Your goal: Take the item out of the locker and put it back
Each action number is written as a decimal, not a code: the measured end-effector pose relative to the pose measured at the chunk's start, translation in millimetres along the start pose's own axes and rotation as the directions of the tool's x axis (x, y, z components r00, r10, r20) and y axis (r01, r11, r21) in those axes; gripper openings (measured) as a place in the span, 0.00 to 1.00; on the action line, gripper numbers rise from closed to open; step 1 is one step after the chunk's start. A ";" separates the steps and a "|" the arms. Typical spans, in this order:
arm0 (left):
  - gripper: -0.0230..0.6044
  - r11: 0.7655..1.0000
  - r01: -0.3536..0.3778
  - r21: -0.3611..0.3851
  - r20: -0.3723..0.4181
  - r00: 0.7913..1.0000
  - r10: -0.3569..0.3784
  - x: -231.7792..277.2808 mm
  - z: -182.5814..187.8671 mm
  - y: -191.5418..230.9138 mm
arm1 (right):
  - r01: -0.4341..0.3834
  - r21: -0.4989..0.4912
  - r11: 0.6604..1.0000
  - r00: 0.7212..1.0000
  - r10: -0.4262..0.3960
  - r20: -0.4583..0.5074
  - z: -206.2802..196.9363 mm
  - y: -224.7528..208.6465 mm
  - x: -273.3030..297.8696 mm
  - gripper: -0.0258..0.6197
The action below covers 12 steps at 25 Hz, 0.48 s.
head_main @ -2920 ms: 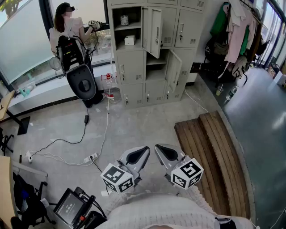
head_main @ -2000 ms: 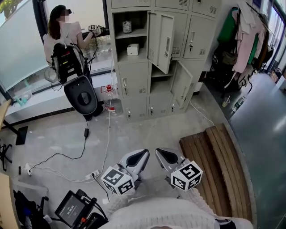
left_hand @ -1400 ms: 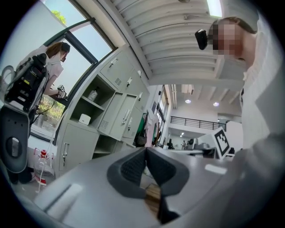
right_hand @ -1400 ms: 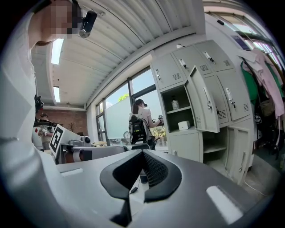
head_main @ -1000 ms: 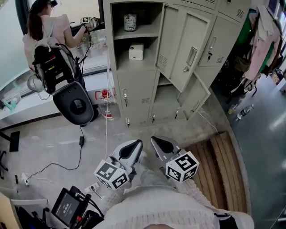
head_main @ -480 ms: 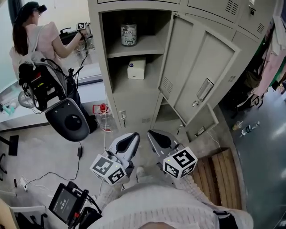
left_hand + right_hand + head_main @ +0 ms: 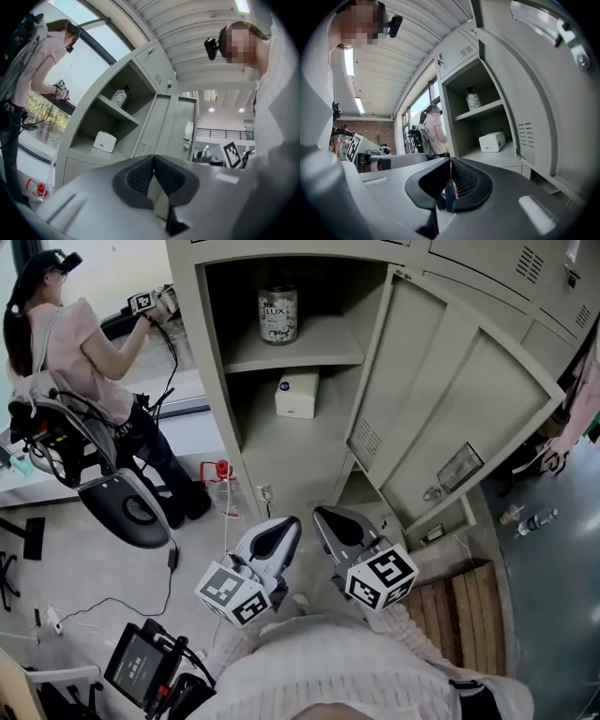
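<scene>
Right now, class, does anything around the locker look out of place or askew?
Nothing looks spilled or damaged. The bottle and white box sit upright on their shelves. Only the locker door and a lower door beneath it hang open.

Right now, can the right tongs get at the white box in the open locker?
Probably yes, after a step closer. The door stands swung wide to the right and nothing sits in front of the white box. The right tongs are shut, so they'd need opening first.
</scene>
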<state>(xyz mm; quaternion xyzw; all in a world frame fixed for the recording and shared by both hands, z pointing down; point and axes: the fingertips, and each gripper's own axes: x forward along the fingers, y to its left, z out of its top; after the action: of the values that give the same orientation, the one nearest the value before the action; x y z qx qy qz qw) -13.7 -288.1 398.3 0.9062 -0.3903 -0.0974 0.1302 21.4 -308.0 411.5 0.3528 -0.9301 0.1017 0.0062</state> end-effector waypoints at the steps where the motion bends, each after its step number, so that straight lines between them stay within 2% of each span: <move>1: 0.05 1.000 -0.001 -0.002 -0.002 1.000 0.001 0.3 -1.1 2.7 | 0.003 0.006 1.000 1.000 -0.003 -0.003 -2.0 -1.1 4.2 0.03; 12: 0.05 0.999 0.023 -0.027 -0.051 0.998 -0.024 11.4 15.1 37.4 | 0.055 0.027 0.998 0.998 -0.054 -0.033 8.2 -16.0 40.9 0.10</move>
<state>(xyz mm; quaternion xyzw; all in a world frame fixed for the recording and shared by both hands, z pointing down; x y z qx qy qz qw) -35.6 -323.6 394.8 0.9112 -0.3748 -0.0807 0.1508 1.7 -348.2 409.8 0.3764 -0.9184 0.1200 0.0192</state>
